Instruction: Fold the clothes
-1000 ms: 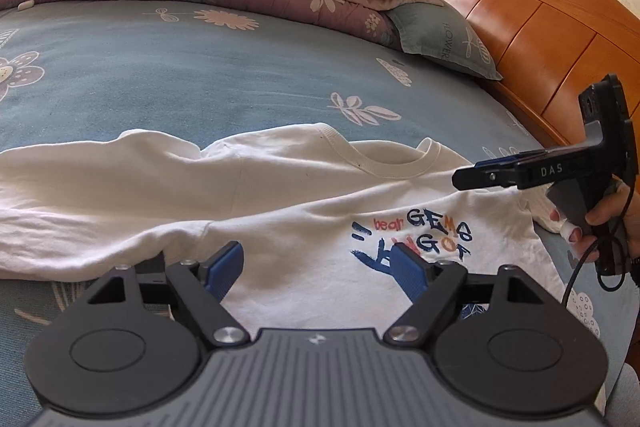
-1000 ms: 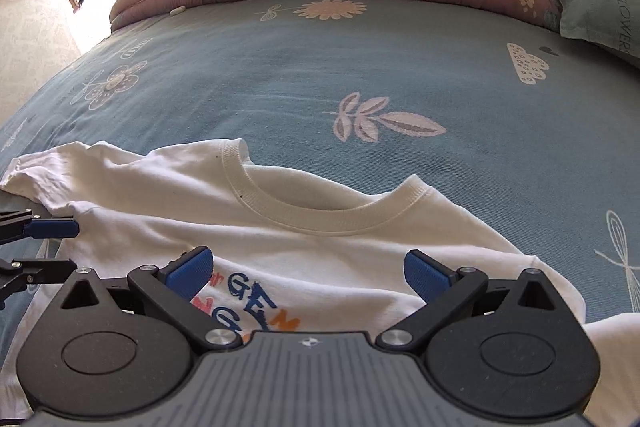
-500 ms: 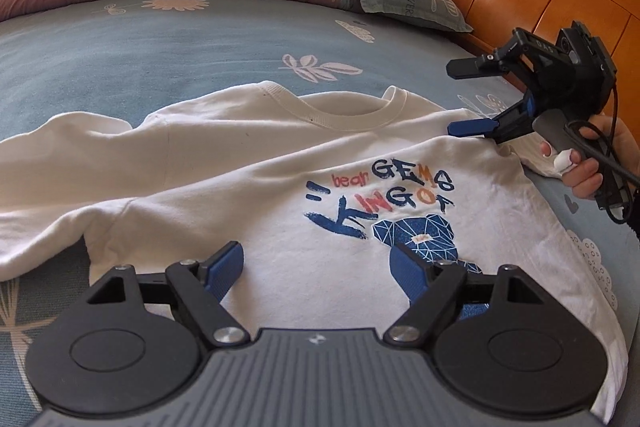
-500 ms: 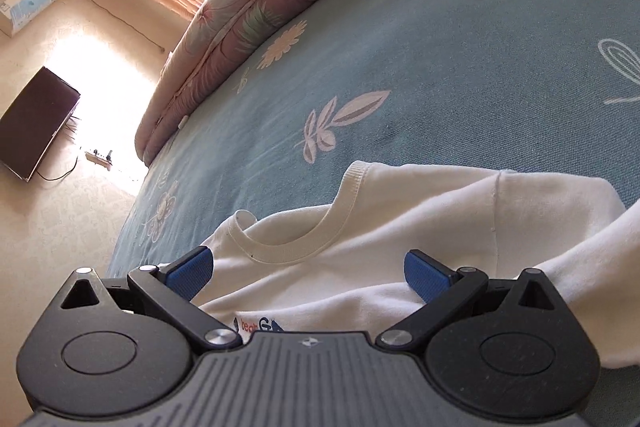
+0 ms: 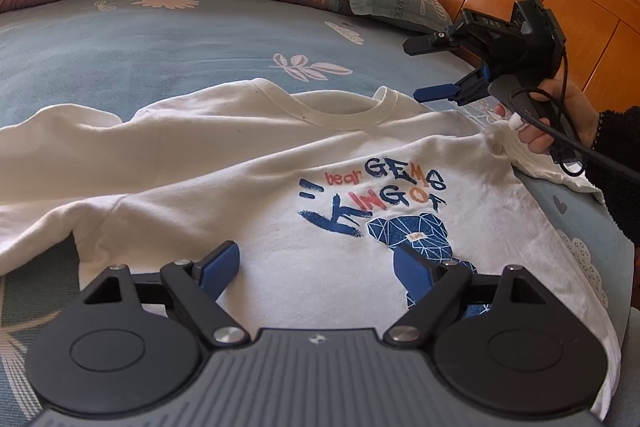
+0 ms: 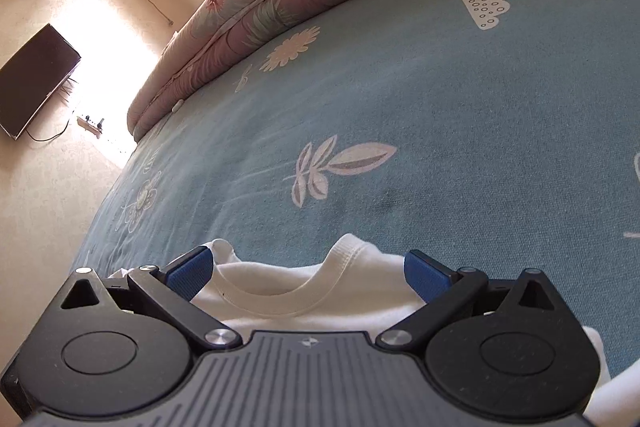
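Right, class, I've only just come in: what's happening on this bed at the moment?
A person holding a gripping tool in each hand is setting up to fold a white T-shirt that lies print-up on the blue bedsheet. The left tool hovers open over the shirt's lower front. The right tool, also open, sits by the collar near the shoulder. Neither grips any cloth, and no fold has been made yet.
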